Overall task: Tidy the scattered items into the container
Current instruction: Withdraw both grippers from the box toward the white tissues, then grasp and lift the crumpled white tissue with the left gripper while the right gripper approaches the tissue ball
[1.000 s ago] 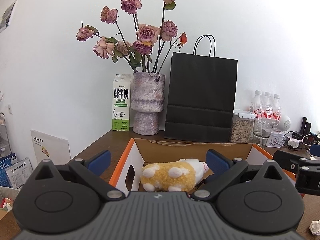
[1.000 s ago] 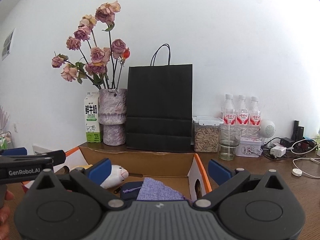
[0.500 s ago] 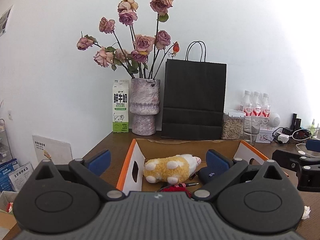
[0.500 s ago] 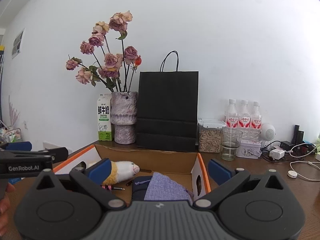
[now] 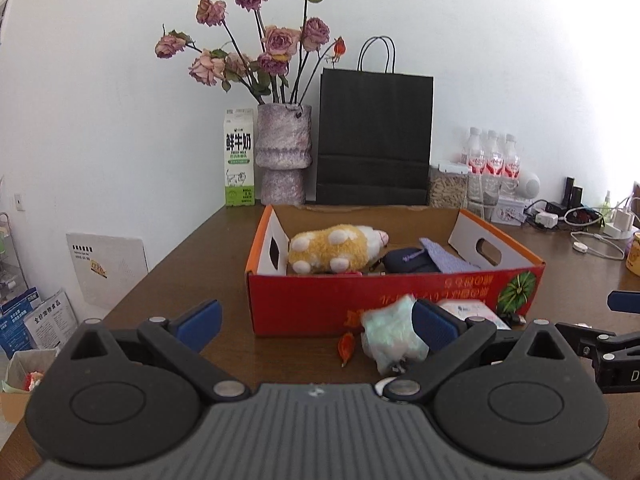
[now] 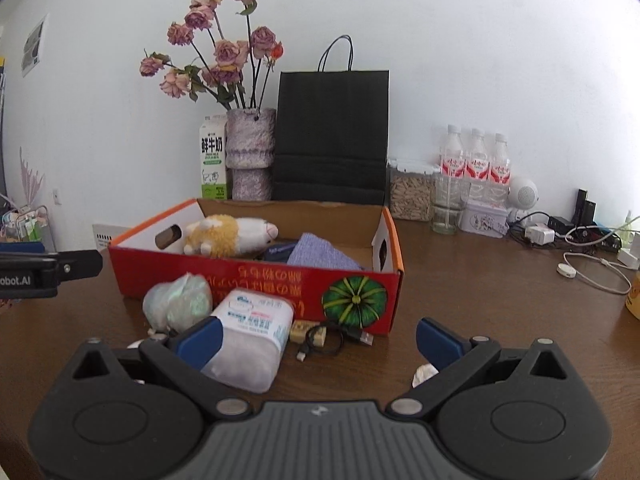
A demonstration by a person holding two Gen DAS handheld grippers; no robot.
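We hold both grippers low over the brown counter [image 5: 192, 264], looking toward the red cardboard box [image 5: 320, 300] at twelve o'clock. Our left gripper [image 5: 316, 320] has its jaws wide and holds nothing; our right gripper [image 6: 318, 338] is likewise spread wide and empty.

Inside the box lie a yellow-and-white plush toy [image 5: 334, 250] at its ten o'clock end, a dark pouch [image 5: 406, 260] near the middle and a lavender cloth [image 5: 444, 258] just beside it toward three o'clock.

Outside, close against the box's near wall, sit the loose things. From the right wrist view, a crumpled pale-green bag [image 6: 178, 300] lies at ten o'clock, a white wipes packet [image 6: 250, 344] just beside it, reaching past our left blue pad, and a small tan block [image 6: 306, 330] and a black USB cable [image 6: 336, 338] at twelve o'clock. A small white scrap [image 6: 424, 374] peeks by the right pad. From the left wrist view, a small orange piece [image 5: 346, 346] rests at twelve o'clock beside the bag.
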